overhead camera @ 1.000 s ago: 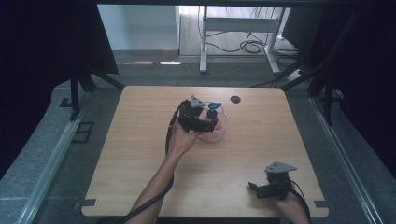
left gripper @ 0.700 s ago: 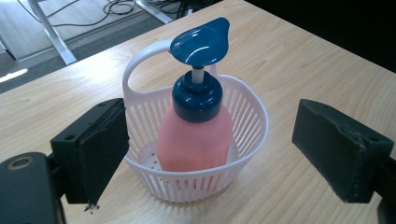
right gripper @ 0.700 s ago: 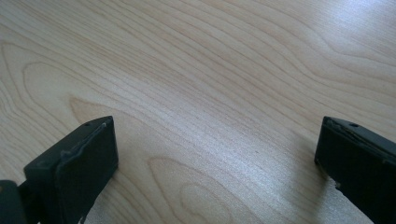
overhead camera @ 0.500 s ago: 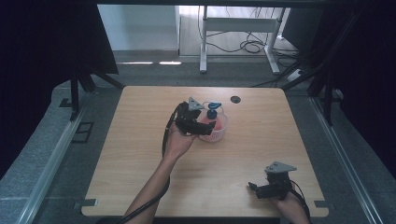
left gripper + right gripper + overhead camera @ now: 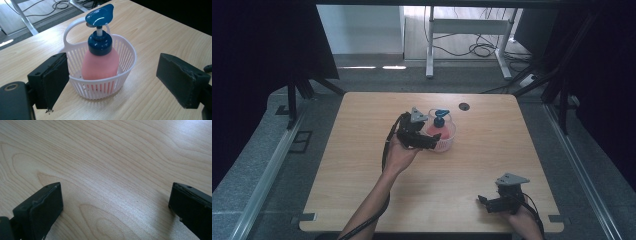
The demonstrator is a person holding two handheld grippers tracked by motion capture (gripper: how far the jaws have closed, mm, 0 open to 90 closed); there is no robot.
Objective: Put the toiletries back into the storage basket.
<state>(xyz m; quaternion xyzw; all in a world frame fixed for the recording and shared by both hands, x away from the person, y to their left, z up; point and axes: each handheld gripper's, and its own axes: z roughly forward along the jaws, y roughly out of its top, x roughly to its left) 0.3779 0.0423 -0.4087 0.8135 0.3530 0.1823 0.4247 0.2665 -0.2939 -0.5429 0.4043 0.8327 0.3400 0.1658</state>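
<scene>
Left hand-held gripper (image 5: 110, 82) jaws wide apart | basket (image 5: 100, 87) dead ahead, bottle (image 5: 100, 62) upright inside | right hand-held gripper (image 5: 484, 201) gaping too, well off over bare counter (image 5: 112, 157)

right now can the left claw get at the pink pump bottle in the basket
Probably yes: the left claw is open right before the white basket, and the pink bottle stands above its rim. The basket wall covers its lower part.
</scene>
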